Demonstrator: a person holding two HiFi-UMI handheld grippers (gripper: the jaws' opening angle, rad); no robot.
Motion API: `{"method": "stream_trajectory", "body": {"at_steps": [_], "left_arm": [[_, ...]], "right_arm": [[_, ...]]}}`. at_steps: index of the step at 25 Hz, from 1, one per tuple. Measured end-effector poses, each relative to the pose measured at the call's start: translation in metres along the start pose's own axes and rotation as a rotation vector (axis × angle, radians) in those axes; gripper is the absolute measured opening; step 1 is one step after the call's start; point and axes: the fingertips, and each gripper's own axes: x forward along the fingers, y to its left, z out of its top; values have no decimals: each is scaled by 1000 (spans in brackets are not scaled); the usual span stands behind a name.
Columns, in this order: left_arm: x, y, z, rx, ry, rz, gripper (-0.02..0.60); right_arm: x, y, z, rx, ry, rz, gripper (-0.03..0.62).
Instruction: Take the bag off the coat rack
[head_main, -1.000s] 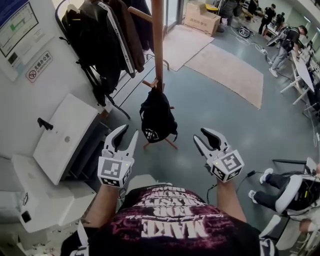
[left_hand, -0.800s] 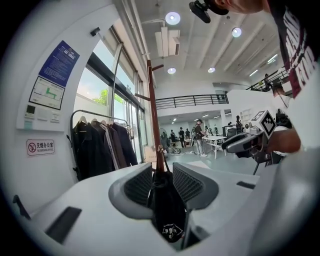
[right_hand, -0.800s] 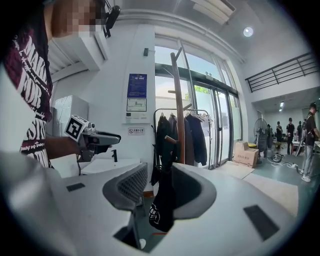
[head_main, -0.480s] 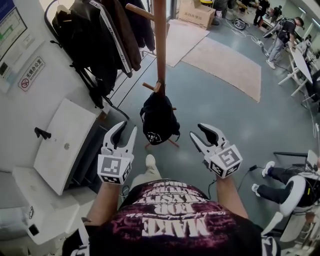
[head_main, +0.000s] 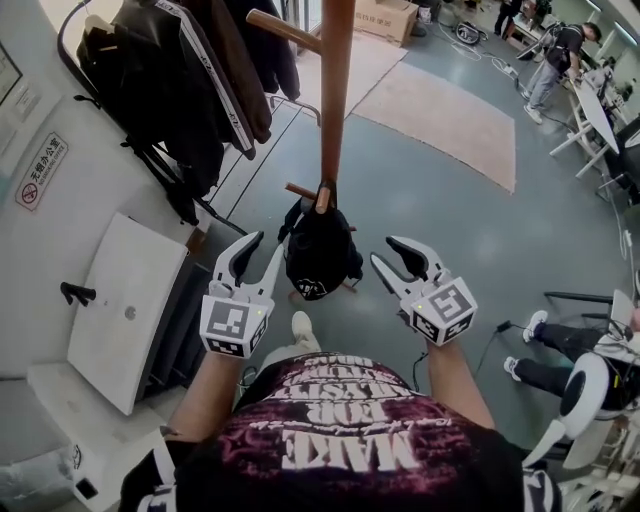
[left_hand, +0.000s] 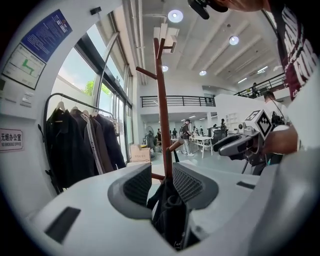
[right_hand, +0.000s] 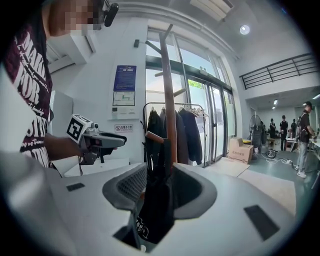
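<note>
While the bag (head_main: 318, 255) hangs from a low peg (head_main: 300, 190) of the coat rack (head_main: 335, 90), flanked by the left gripper (head_main: 266, 246) and right gripper (head_main: 384, 250), fingers wide and empty (the right's just widened), a good grasp takes the bag near its top and lifts it clear of the peg.

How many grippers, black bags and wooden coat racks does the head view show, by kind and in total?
grippers: 2, the left gripper and the right gripper
black bag: 1
wooden coat rack: 1
Total: 4
</note>
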Motion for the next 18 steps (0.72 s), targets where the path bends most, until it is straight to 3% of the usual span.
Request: {"method": "stream_trajectory", "body": {"at_steps": [9,18], "left_arm": [[54,8,-21,1,37,-116,127],[109,-10,-45,8,80,-240,127]], "right_arm": [[64,-13,-17,55,42,35,167],[116,-17,-38,72,104,61,164]]}}
